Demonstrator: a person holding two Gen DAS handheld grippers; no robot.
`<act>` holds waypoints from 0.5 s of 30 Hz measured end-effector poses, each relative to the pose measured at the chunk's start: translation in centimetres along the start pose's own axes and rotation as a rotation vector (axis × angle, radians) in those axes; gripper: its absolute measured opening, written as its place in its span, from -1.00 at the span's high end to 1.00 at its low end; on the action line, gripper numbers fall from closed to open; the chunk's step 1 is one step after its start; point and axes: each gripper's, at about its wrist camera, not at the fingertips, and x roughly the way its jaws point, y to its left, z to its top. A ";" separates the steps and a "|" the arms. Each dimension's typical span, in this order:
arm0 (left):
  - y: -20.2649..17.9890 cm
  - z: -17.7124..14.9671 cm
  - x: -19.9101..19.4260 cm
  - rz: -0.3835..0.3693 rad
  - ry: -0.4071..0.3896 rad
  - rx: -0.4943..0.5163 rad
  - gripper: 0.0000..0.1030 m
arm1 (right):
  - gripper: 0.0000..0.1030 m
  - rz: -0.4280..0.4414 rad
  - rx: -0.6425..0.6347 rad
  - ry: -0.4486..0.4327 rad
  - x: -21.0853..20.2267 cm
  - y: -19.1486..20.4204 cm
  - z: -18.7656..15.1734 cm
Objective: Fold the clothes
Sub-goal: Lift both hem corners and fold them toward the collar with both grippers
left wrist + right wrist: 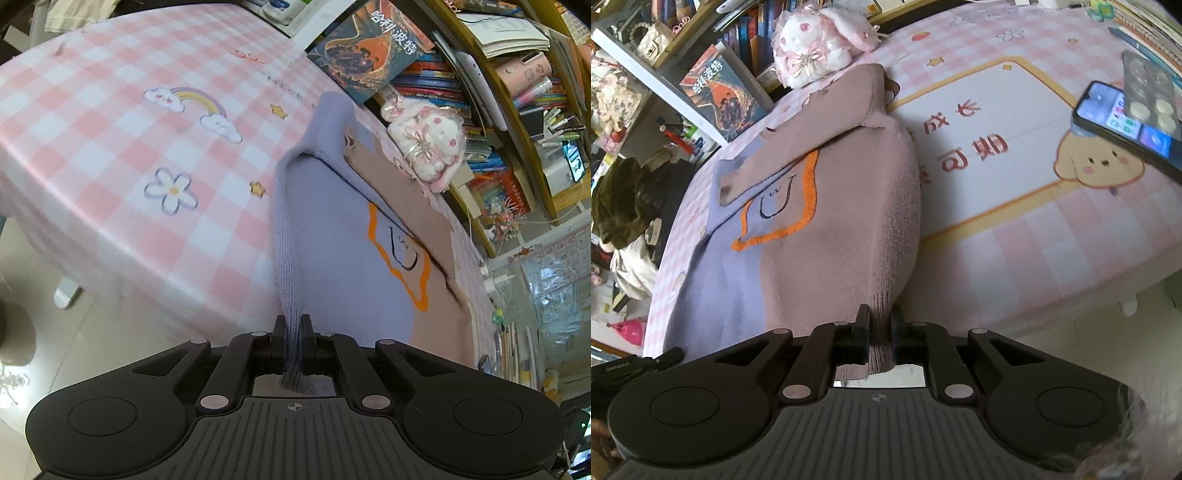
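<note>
A knit sweater (332, 258), lavender on one side and dusty pink on the other with an orange outline motif, lies on the pink checked tablecloth (129, 147). My left gripper (293, 325) is shut on its lavender ribbed hem at the near edge. In the right wrist view the same sweater (831, 221) shows with its sleeves folded across the body. My right gripper (880, 317) is shut on the pink ribbed hem corner, lifting it slightly.
A white plush bunny (820, 40) sits beyond the sweater's collar by a bookshelf (517, 110). A phone (1123, 125) and a blister pack (1148, 88) lie at the right of the table. A propped book (369, 48) stands at the back.
</note>
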 end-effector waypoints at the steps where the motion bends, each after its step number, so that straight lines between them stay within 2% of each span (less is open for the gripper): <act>1: 0.0 -0.3 -0.1 0.002 0.000 -0.007 0.93 | 0.82 0.003 -0.001 0.006 -0.2 -0.2 -0.2; 4: 0.1 -1.0 -0.5 -0.016 -0.012 -0.044 0.93 | 0.82 0.017 0.004 0.026 -0.6 -0.8 -0.8; 7: 0.1 -0.9 -1.3 -0.097 -0.051 -0.125 0.93 | 0.82 0.057 0.022 0.031 -1.3 -1.4 -0.8; 12: -1.4 1.0 -2.3 -0.237 -0.141 -0.192 0.93 | 0.82 0.221 0.122 -0.006 -3.3 -2.3 1.3; 15: -2.7 3.0 -2.4 -0.304 -0.194 -0.207 0.93 | 0.82 0.315 0.186 -0.063 -4.4 -2.4 3.6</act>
